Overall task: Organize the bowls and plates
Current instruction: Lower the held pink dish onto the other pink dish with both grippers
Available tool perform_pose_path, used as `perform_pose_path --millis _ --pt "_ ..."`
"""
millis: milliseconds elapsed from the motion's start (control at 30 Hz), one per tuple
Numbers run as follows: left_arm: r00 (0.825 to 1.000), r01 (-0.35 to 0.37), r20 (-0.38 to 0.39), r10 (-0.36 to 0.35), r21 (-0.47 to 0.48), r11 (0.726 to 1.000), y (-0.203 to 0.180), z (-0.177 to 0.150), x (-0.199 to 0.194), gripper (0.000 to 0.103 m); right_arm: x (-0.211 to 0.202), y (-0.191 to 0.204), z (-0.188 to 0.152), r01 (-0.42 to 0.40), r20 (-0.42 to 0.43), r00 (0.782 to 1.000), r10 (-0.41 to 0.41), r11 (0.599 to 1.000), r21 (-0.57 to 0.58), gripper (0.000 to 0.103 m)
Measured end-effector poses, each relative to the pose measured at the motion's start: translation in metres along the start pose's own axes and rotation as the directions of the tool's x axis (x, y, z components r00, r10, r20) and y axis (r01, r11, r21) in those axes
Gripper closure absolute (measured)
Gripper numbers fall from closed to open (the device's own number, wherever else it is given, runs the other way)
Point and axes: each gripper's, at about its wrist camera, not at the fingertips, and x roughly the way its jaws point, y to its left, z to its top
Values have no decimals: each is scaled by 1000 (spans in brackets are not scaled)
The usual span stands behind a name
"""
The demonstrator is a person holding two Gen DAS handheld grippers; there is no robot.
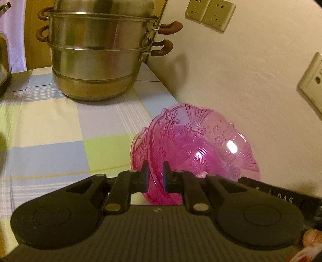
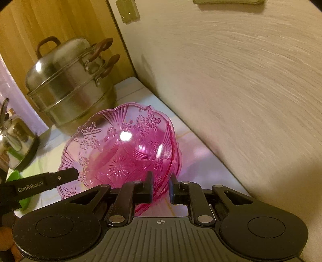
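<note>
Two nested pink see-through bowls (image 1: 201, 147) with flower patterns are held tilted above the checked tablecloth (image 1: 60, 125), close to the wall. My left gripper (image 1: 156, 177) is shut on the bowls' left rim. My right gripper (image 2: 161, 186) is shut on the opposite rim of the same bowls (image 2: 124, 147). The left gripper's finger (image 2: 60, 178) shows at the bowls' left edge in the right wrist view, and the right gripper's finger (image 1: 271, 193) shows at the right in the left wrist view.
A tall steel steamer pot (image 1: 98, 54) with brown handles stands at the back of the table by the wall. A shiny kettle (image 2: 14, 145) and a green object (image 2: 18, 181) are at the left. Wall sockets (image 1: 209, 12) are above.
</note>
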Motion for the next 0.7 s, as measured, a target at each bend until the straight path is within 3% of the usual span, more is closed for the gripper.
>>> perform_pose_path --millis 300,700 --pt "1000 -20 -18 20 -10 1000 11 5 26 92 39 4 10 20 -23 1000 -20 1000 3 88" --pt "999 -17 -46 17 -2 1000 11 3 40 92 49 3 10 47 -40 998 -47 999 3 88"
